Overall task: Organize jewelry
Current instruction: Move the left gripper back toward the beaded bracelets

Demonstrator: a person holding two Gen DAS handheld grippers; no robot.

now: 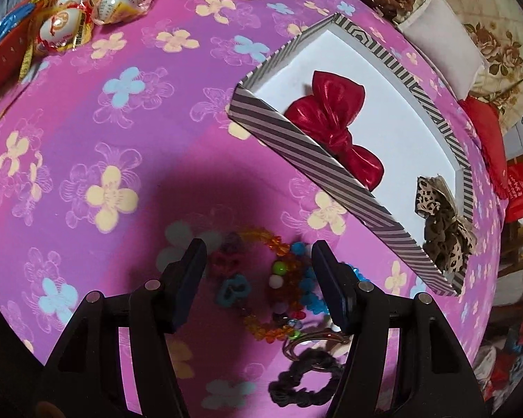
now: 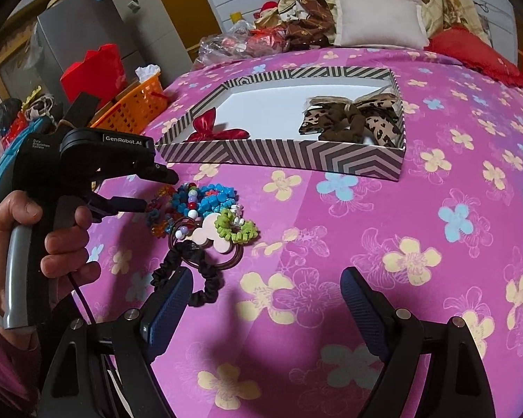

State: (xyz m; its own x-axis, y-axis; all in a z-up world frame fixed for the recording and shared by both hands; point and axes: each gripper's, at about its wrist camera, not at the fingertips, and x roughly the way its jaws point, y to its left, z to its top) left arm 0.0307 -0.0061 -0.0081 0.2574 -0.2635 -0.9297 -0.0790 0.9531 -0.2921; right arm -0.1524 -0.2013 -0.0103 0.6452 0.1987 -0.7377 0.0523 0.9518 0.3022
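Sorting step: you are on a pick, with the left gripper (image 1: 258,271) poised over the pile of jewelry (image 2: 198,209); nothing lifted yet.
Surface: pink flowered cloth (image 1: 104,122), over what looks like a bed rather than a counter; I cannot tell for certain.
Striped box (image 1: 296,139): lies beyond the pile, open-topped, white inside. It already holds a red bow (image 1: 331,115) at one end and a leopard-print bow (image 1: 442,230) at the other; the middle is bare.
Pile: loose on the cloth just in front of the box, apart from it. Orange bead bracelet (image 1: 272,244), blue bead cluster (image 2: 209,198), green scrunchie (image 2: 237,228), pink disc hair tie (image 2: 212,233) and black scrunchie (image 2: 191,278) lie tangled, touching one another.
Left jaws: standing wide, pointing steeply down, straddling the orange bracelet and mixed beads; the pads press on nothing.
Right gripper (image 2: 266,299): jaws wide and empty, hanging over bare cloth beside the pile, the black scrunchie just by its left finger.
Your hand (image 2: 28,240): wrapped round the left gripper's handle, seen from the right wrist view.
Next move, my judgement: lower the left jaws until the pads flank one piece only, then close and lift towards the box.
Risk, my judgement: pieces overlap, so a deep bite may drag neighbours along. Pick a strand at the pile's edge, or pin the rest with the right gripper.
Remaining: most of the pile, by the look of it.
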